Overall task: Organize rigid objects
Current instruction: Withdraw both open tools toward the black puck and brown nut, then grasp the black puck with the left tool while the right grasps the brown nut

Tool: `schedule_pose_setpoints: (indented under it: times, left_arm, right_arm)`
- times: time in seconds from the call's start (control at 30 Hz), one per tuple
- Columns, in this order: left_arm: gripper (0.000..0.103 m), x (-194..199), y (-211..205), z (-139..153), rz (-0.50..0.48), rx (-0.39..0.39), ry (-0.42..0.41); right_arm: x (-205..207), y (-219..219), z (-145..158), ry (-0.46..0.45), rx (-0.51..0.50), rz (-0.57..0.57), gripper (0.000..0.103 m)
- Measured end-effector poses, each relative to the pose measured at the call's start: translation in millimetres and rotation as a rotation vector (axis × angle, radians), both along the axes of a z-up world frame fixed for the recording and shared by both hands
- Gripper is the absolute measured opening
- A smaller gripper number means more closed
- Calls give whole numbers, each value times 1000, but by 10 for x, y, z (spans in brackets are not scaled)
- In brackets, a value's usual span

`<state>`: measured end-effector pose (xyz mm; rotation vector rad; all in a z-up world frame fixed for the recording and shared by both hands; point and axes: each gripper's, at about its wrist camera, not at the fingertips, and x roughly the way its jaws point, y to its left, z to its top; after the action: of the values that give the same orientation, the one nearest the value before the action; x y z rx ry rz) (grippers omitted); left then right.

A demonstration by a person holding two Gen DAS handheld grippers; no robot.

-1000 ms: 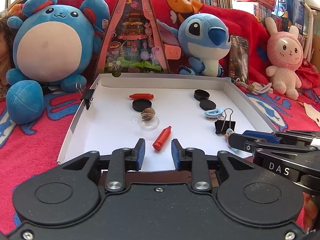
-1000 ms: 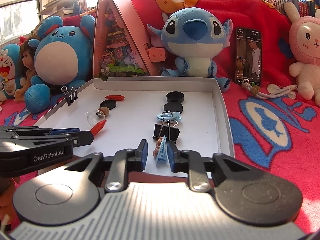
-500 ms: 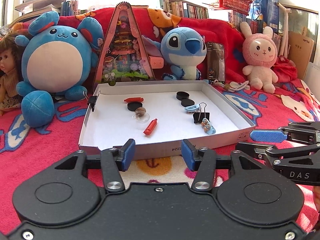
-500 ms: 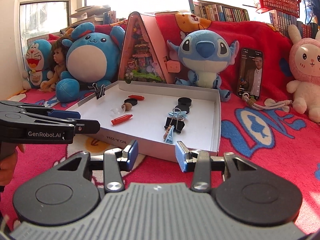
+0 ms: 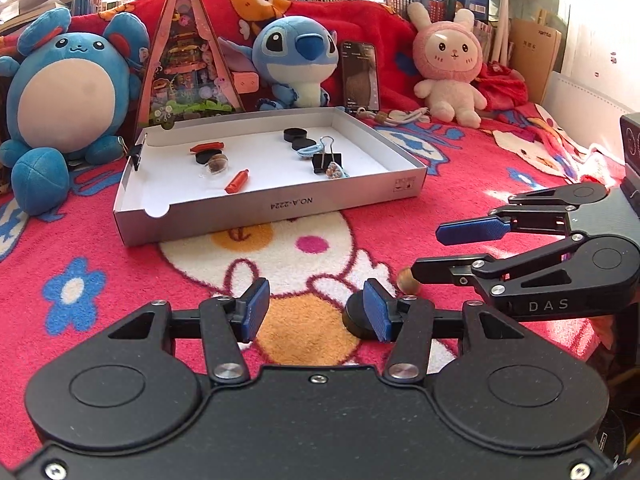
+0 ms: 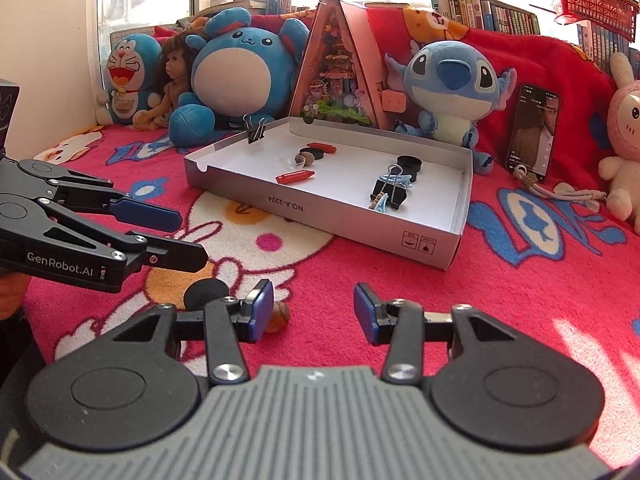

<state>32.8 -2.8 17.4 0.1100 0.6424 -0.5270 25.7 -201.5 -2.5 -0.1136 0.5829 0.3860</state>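
A shallow white box (image 5: 276, 208) (image 6: 332, 216) lies on the red blanket. In it are two red caps (image 5: 237, 181), black discs (image 5: 295, 134), a clear dome over a brown nut (image 5: 216, 165), a black binder clip (image 5: 327, 160) and blue hair clips (image 5: 336, 169). My left gripper (image 5: 316, 310) is open and empty, low over the blanket in front of the box. A black disc (image 5: 356, 322) (image 6: 206, 292) lies by its right finger. A brown nut (image 5: 407, 280) (image 6: 278, 316) lies near it. My right gripper (image 6: 314, 312) is open and empty beside them.
Plush toys (image 5: 60, 92) (image 5: 298, 64) (image 5: 448, 68), a triangular toy house (image 5: 188, 64) and a phone (image 5: 360, 76) stand behind the box. A binder clip (image 6: 256, 130) grips the box's left wall. Bookshelves line the back.
Both grippers have pulled back out of the box toward the near blanket and opened wider. The blue hair clip that was between the right fingers now lies in the box.
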Motion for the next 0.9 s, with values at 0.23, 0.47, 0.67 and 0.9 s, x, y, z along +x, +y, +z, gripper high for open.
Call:
schedule_pose_setpoints:
  times: [0.23,0.47,0.67,0.9]
  left_arm:
    - [50,-105,-57,-99,-54,6,26]
    - [43,-111,-155,-141,-73,13,11]
    - [30,-85,-156,-159,-69,3,9]
    - [30,-74,-134,-165,-46,-8,10]
  right_arm:
    - [-42,69,-63,18,-19,32,61]
    - [-29,125,-104,23,-36,41,61]
    - [7,143,-125,30,-27,33,60]
    - [-2,207,-135,28,-34,49,44]
